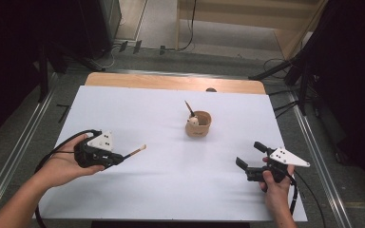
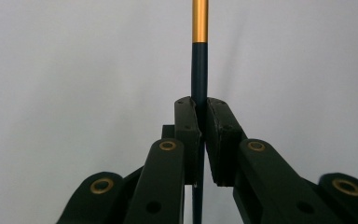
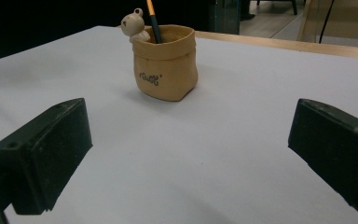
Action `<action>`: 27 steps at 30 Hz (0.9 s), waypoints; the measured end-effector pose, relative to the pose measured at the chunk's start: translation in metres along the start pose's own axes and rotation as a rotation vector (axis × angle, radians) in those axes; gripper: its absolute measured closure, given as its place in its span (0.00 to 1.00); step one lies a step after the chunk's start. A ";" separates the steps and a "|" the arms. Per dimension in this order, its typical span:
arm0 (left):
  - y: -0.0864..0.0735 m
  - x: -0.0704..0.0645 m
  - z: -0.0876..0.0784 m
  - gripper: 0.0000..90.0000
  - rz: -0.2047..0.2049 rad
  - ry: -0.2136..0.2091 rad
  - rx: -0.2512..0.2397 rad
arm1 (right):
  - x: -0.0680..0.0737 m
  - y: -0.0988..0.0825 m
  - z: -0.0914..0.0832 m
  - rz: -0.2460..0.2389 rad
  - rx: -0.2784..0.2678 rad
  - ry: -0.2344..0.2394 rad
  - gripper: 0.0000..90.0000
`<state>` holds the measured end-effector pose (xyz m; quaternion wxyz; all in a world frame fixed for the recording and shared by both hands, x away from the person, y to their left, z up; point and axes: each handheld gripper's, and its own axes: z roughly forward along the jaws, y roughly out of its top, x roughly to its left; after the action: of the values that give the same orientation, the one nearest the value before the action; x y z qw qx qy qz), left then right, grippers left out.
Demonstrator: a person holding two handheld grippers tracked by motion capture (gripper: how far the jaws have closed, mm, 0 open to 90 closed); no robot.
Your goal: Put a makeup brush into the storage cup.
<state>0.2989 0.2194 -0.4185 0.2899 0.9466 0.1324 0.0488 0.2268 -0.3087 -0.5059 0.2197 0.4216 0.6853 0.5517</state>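
My left gripper (image 1: 119, 159) at the table's left is shut on a thin brush (image 1: 135, 152) with a dark handle and a gold ferrule; it sticks out to the right, just above the white sheet. Up close the dark handle (image 2: 199, 70) runs between the two pressed pads (image 2: 187, 121). A tan pouch-shaped holder (image 1: 198, 124) with a small bear figure (image 3: 134, 24) on its rim stands mid-table, with another brush (image 1: 189, 108) upright in it. My right gripper (image 1: 250, 155) at the right is open and bare, pointing toward the holder (image 3: 165, 65).
A white sheet (image 1: 171, 190) covers the wooden table (image 1: 171, 81). Metal rails (image 1: 14, 156) run along both sides. Cables and stand legs (image 1: 285, 71) lie on the floor beyond the far edge.
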 end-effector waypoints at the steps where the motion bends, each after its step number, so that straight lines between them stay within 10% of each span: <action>1: 0.000 0.001 -0.001 0.94 -0.011 0.004 -0.020 | 0.000 0.000 0.000 0.002 0.001 -0.002 0.00; 27: 0.011 -0.007 -0.008 0.94 -0.150 0.087 -0.405 | 0.010 0.011 0.002 0.007 -0.006 0.005 0.00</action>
<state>0.2931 0.2132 -0.4060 0.4711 0.8535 0.2022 0.0936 0.2267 -0.2992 -0.4950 0.2174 0.4220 0.6827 0.5555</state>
